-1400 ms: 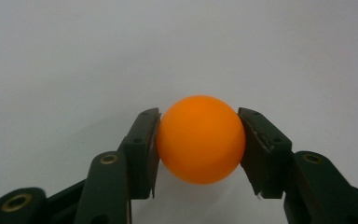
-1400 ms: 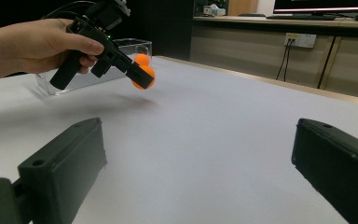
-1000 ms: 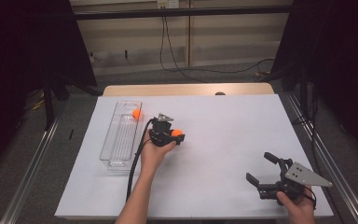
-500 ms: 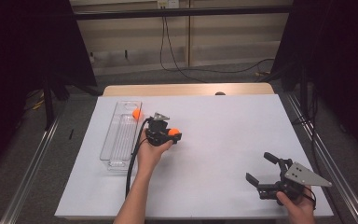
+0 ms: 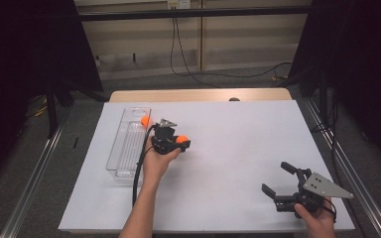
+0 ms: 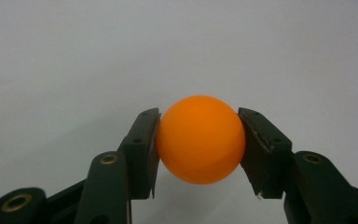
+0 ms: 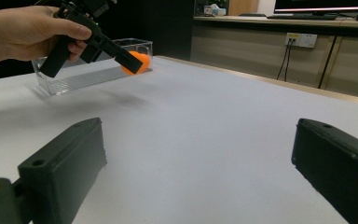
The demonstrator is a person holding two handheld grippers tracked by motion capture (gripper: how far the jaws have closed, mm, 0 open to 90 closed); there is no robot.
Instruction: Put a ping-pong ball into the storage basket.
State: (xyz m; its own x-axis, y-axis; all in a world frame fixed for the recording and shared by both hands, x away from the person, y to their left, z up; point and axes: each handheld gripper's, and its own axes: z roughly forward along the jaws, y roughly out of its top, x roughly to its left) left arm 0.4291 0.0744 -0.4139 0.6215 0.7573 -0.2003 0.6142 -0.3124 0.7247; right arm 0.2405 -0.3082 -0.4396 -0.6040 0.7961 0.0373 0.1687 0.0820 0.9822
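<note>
Overhead view faces forward; both tool cameras share the white table (image 5: 238, 148).

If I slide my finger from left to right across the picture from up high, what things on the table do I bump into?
Clear plastic tray → orange ball in the tray → left gripper holding another orange ball → right gripper, jaws open with nothing between them.

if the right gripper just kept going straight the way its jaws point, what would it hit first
Probably nothing near. The right gripper is open over bare white table. The left gripper, holding the orange ball, and the clear tray lie off to its left, though depth is hard to judge.
</note>
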